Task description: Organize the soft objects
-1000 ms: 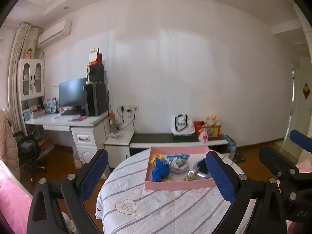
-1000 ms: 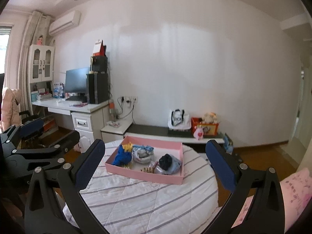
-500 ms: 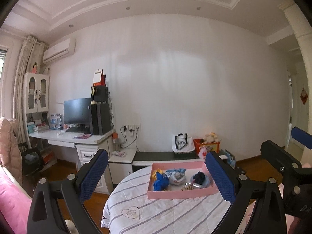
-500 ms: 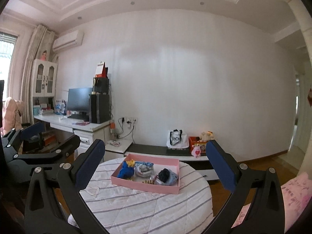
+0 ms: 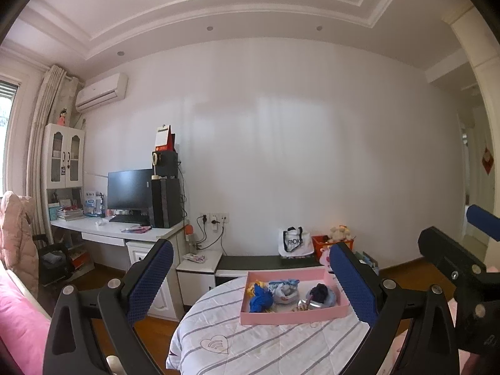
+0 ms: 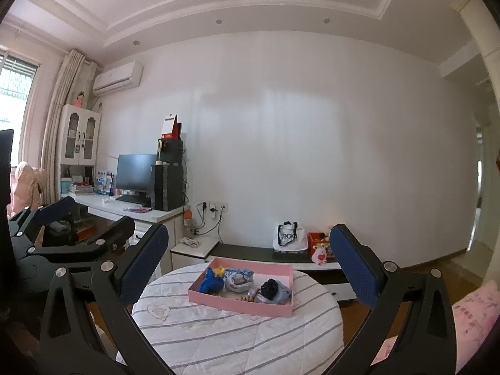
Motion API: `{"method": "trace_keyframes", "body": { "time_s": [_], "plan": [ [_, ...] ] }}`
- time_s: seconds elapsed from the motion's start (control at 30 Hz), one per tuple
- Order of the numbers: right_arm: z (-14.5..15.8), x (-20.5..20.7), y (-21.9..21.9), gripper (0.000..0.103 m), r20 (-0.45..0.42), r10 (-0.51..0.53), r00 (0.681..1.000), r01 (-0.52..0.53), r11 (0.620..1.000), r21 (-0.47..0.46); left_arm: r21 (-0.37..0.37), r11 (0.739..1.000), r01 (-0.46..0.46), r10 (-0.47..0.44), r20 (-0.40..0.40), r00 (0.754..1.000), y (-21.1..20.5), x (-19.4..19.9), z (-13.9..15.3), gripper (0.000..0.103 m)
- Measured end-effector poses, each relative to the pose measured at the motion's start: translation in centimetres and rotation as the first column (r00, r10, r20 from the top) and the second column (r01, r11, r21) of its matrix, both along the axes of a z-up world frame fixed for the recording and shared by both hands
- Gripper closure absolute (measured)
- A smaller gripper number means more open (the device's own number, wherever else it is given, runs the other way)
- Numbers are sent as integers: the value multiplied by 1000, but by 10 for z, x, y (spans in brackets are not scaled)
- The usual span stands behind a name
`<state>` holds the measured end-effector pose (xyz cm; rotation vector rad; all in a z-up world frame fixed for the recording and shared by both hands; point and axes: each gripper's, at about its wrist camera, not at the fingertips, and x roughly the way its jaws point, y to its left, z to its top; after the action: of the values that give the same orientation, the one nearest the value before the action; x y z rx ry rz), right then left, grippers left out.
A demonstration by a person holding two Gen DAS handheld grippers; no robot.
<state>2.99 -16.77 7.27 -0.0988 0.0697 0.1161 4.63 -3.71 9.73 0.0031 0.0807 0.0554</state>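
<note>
Left gripper [image 5: 250, 281] and right gripper [image 6: 250, 265], both black-framed with blue pads, are spread wide, holding nothing, well short of the shallow pink rectangular tray [image 6: 218, 298]. The tray rests on a round table under a white grey-striped quilted cloth [image 6: 237, 331] and holds a blue-and-yellow plush toy [image 6: 212, 282] beside other small soft items.

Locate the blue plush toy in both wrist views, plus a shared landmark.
Left wrist: blue plush toy sits at the left end of the pink tray, lower centre, between the claw fingers.
Right wrist: blue plush toy at the tray's left end, lower centre-left.
Shared landmark: white tote bag on the low cabinet behind.
</note>
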Motion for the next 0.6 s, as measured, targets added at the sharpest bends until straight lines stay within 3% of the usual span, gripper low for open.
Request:
{"method": "trace_keyframes", "body": {
  "time_s": [0.6],
  "plan": [
    [-1,0,-2,0,-3,9,1000,-9,1000,8,15,1000,-13,13,1,1000,-5,1,-3,1]
  ]
}}
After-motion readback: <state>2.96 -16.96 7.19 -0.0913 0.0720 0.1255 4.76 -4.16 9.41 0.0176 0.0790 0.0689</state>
